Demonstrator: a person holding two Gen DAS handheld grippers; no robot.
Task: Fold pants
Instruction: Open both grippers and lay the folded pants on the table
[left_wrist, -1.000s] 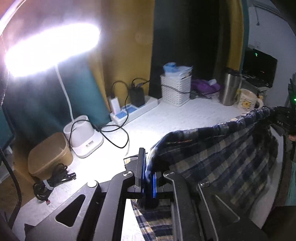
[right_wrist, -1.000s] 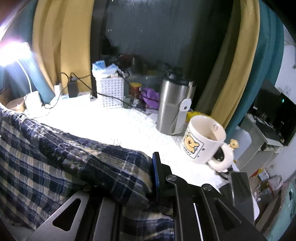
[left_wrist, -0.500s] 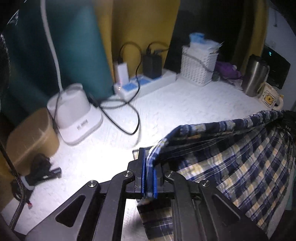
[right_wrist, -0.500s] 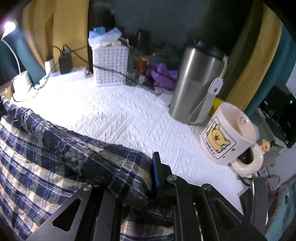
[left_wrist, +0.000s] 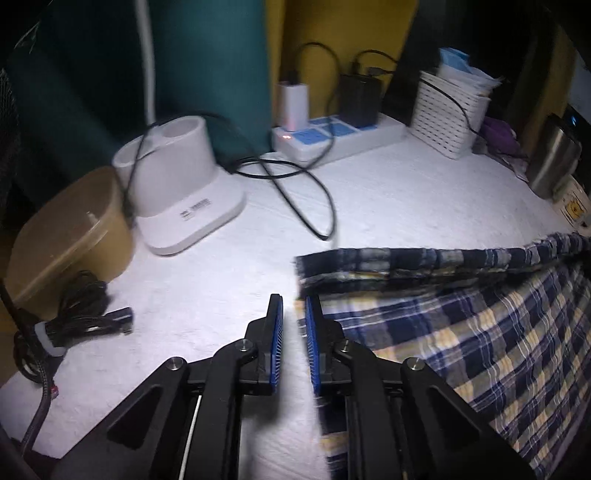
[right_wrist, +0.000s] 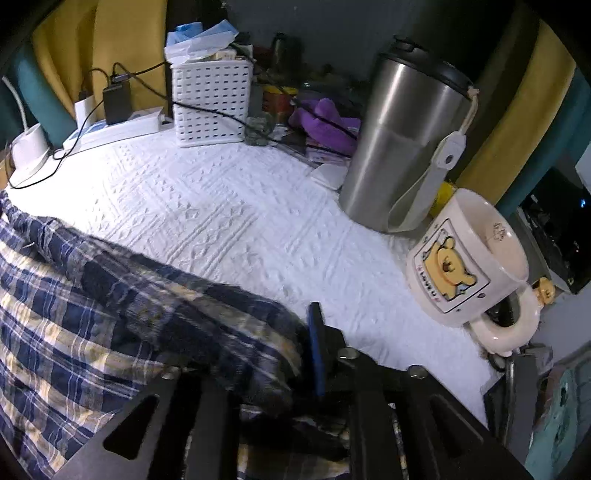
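Observation:
The blue, white and yellow plaid pants lie on the white textured tabletop, their dark folded edge running across the table. My left gripper hovers just left of the pants' corner; its jaws are opening and nothing is between the blue pads. In the right wrist view the pants are bunched over my right gripper. Its jaws are opening with the cloth still between them, loose beside the right pad. The left finger is hidden under the fabric.
A white lamp base, a brown box and a cable bundle stand at the left. At the back are a power strip and a white basket. A steel tumbler and a bear mug stand at the right.
Both grippers came down and laid the pants on the table. The left jaws let go of the pants' corner. The right jaws parted from the cloth.

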